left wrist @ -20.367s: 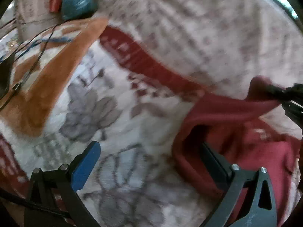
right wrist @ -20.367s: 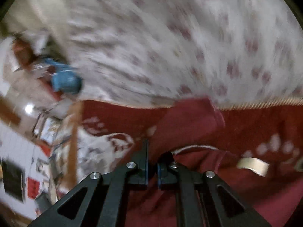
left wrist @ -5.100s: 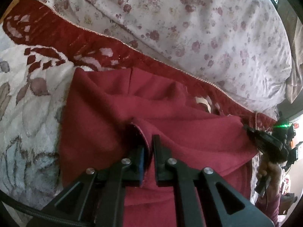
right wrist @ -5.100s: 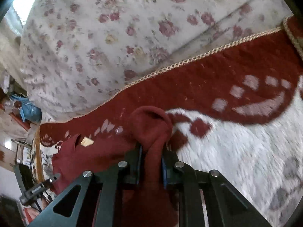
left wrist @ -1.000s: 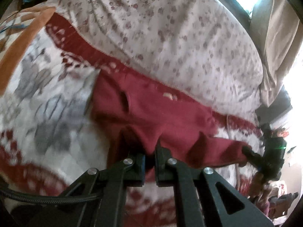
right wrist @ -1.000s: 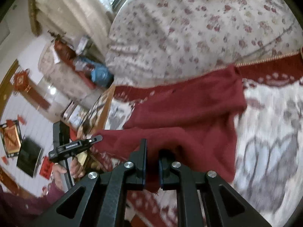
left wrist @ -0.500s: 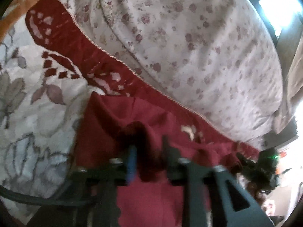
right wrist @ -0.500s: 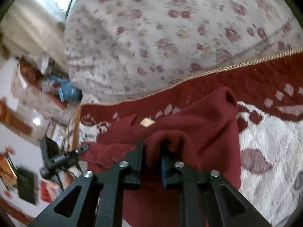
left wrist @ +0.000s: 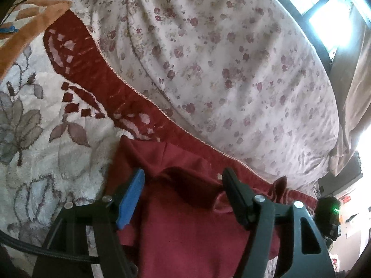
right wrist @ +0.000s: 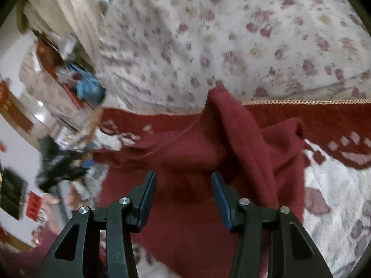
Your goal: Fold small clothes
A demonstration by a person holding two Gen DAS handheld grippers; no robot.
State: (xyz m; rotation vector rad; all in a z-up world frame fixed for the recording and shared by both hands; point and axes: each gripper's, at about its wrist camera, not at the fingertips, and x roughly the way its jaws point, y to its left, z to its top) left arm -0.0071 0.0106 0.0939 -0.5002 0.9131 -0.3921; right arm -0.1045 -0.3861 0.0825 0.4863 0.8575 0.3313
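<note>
A dark red garment (left wrist: 185,227) lies folded over on a plush floral blanket (left wrist: 46,139). My left gripper (left wrist: 183,173) is open just above the garment's raised fold, jaws wide apart, holding nothing. In the right wrist view the same red garment (right wrist: 231,143) lies bunched, with a peak of cloth sticking up at its far edge. My right gripper (right wrist: 183,176) is open over the garment, empty. The other gripper (right wrist: 60,169) shows blurred at the left, and the right one's body (left wrist: 329,215) shows at the lower right of the left wrist view.
A large white flowered duvet (left wrist: 220,58) rises behind the blanket's red border (left wrist: 92,69). An orange blanket edge (left wrist: 27,27) lies at the far left. A window (left wrist: 329,18) and a curtain (left wrist: 357,88) are at the upper right. A cluttered room (right wrist: 46,81) lies beyond the bed.
Both grippers were shut on the garment's edge, carrying it over onto itself. Now both have opened and let it go, and the cloth rests on the blanket.
</note>
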